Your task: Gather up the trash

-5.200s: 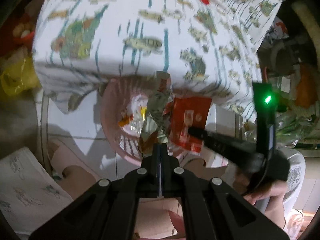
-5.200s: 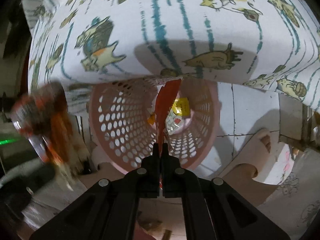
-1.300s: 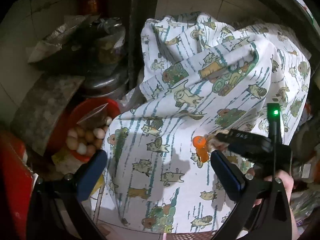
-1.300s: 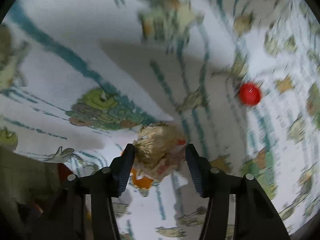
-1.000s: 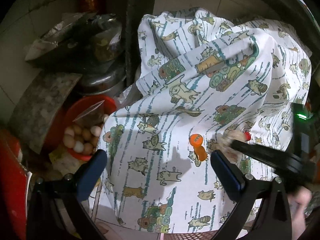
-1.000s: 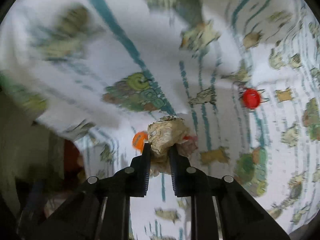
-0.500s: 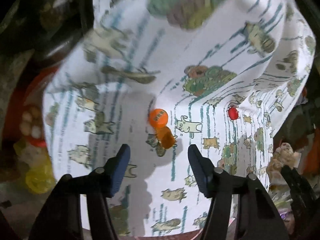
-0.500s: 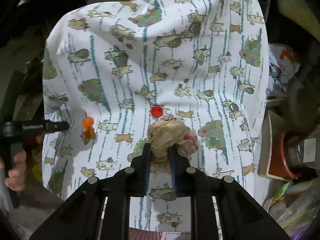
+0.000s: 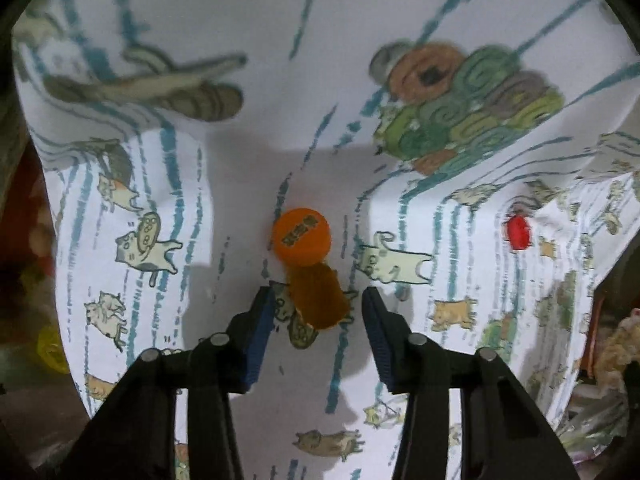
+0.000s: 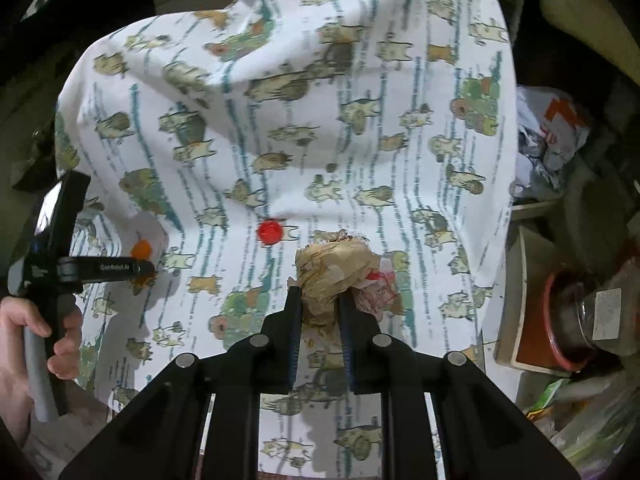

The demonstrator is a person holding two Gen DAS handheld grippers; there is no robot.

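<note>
The orange cap [image 9: 302, 233] and the amber piece [image 9: 318, 295] touching it lie on the cat-print cloth [image 9: 240, 160]. The left gripper [image 9: 318, 320] is spread open around the amber piece: pickup is in hand, closing comes next. The right gripper [image 10: 320, 312] clamps a crumpled paper wad [image 10: 332, 268], awaiting disposal. A red cap [image 10: 269, 232] remains.

Two claws show: the left claw [image 9: 318, 308] and the right claw [image 10: 320, 300]. One cat-print cloth [image 10: 400, 128] carries two orange items, an orange cap [image 9: 301, 233] and an orange piece [image 9: 318, 300], plus one red cap [image 10: 269, 232]. One crumpled paper wad [image 10: 334, 268] is visible.
</note>
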